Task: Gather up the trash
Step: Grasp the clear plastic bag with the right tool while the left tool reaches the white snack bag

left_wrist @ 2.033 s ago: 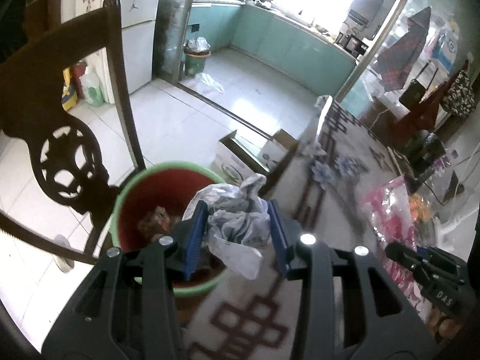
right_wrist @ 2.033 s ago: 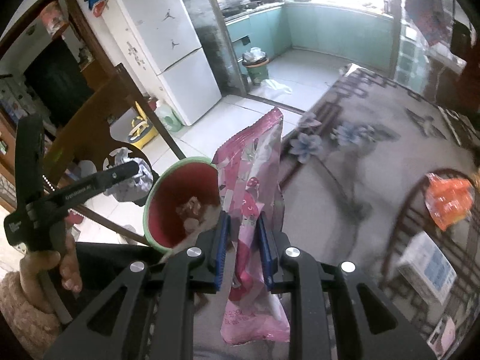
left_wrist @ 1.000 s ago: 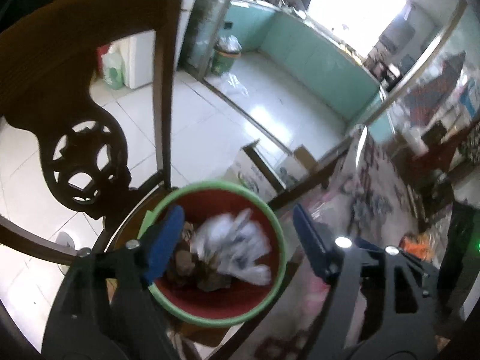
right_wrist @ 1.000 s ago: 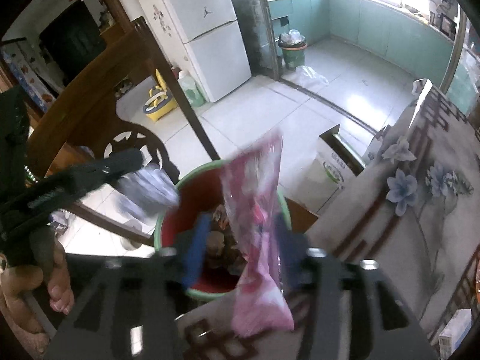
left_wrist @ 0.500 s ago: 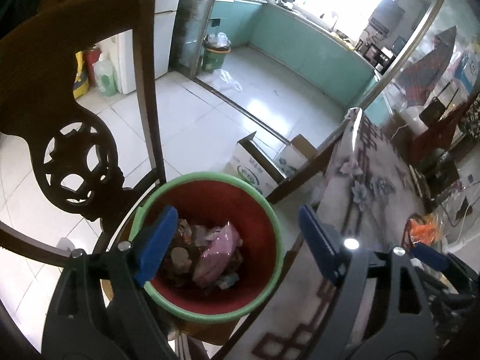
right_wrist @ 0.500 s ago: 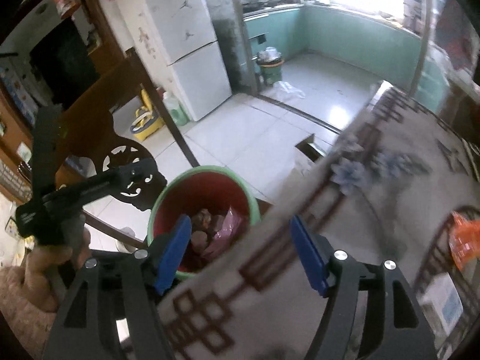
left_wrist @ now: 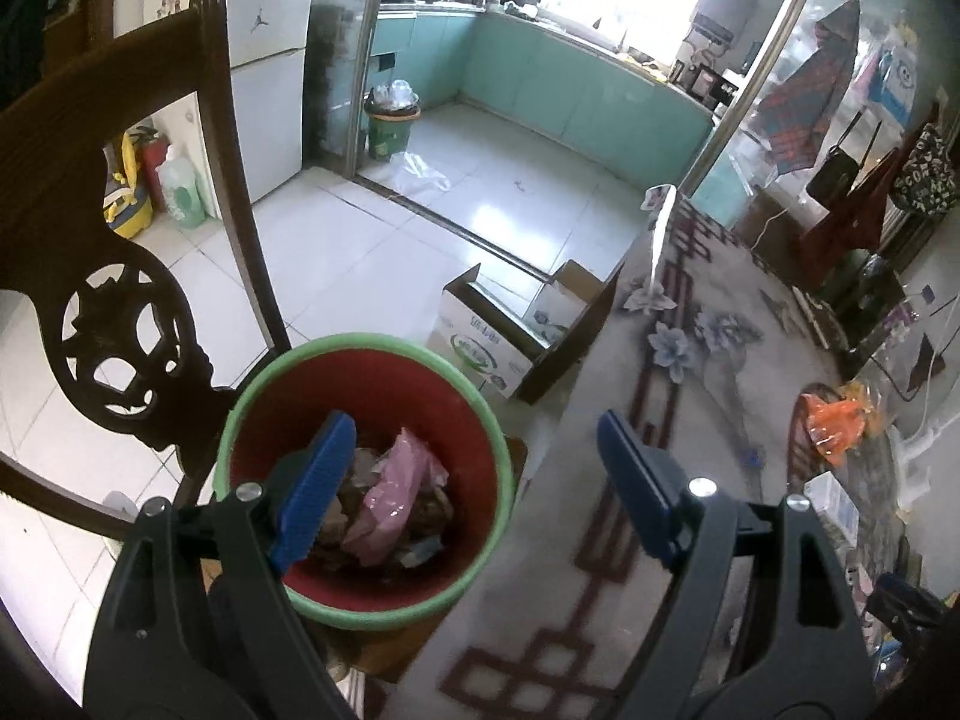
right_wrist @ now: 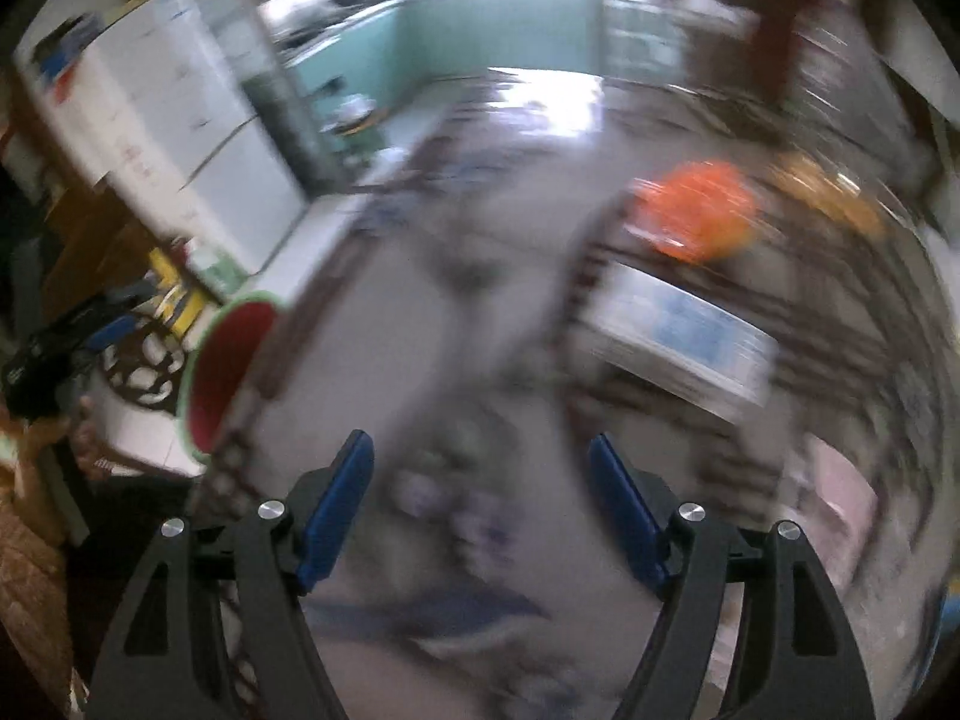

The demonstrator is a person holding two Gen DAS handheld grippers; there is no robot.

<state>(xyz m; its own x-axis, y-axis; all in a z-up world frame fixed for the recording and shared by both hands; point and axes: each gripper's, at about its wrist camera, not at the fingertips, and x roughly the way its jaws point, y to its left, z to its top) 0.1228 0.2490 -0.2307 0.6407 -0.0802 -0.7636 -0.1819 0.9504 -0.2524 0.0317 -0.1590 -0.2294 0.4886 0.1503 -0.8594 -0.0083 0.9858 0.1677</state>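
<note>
Drop done: pink wrapper [left_wrist: 393, 498] lies in bin [left_wrist: 480, 414]. Your left gripper [left_wrist: 468, 480] and right gripper [right_wrist: 480, 498] both gape wide, empty. Next: reach orange wrapper [right_wrist: 696, 210] on table [left_wrist: 708, 396], right side.

The bin [left_wrist: 480, 414] looked smooth plastic, the pink wrapper [left_wrist: 390, 498] inside it glossy film; the chair [left_wrist: 120, 276] beside the bin was dark polished wood.
</note>
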